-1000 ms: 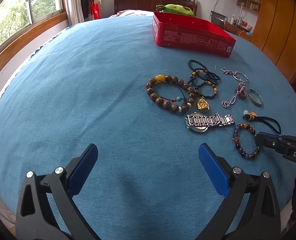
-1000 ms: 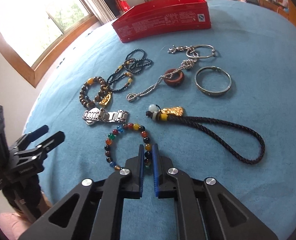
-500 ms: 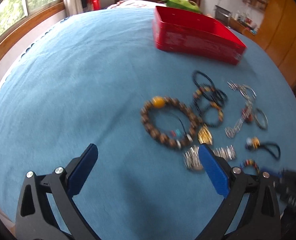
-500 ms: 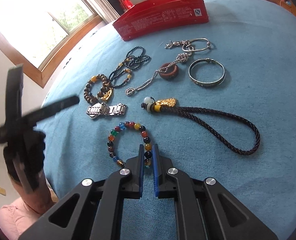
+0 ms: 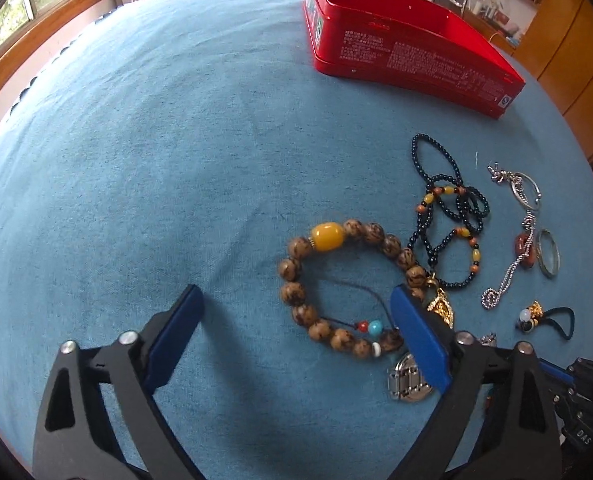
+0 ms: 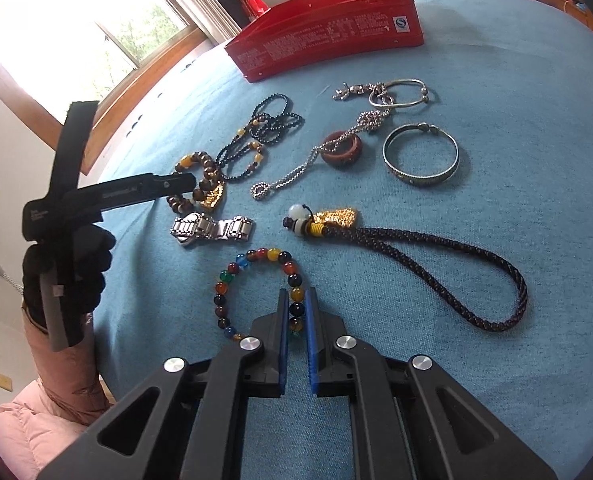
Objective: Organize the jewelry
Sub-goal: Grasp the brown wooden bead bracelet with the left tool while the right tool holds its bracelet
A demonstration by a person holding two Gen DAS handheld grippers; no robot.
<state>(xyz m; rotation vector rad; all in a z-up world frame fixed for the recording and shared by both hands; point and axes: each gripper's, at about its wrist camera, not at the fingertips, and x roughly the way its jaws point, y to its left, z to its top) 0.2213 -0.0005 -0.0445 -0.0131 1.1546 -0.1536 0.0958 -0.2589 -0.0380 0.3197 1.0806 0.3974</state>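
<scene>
Jewelry lies on a blue cloth. My right gripper [image 6: 296, 300] is shut on the multicoloured bead bracelet [image 6: 232, 272], gripping its right side; the bracelet rests on the cloth. My left gripper [image 5: 296, 304] is open and hangs low over the brown wooden bead bracelet [image 5: 296, 276] with its amber bead; its right finger [image 5: 416, 336] covers that bracelet's right edge. The left gripper also shows in the right wrist view [image 6: 152, 188], over the same bracelet [image 6: 200, 168]. A steel watch [image 6: 212, 228] lies beside it.
A red tin box [image 5: 408, 44] stands open at the back. A black bead necklace [image 5: 444, 200], a silver chain [image 6: 316, 156] through a red-brown ring [image 6: 342, 154], two silver bangles [image 6: 420, 156], a gold pendant [image 5: 440, 308] and a braided cord charm [image 6: 416, 248] lie around.
My left gripper has moved forward and right, down over the brown bead bracelet. My right gripper stays shut on the multicoloured bracelet and has barely moved.
</scene>
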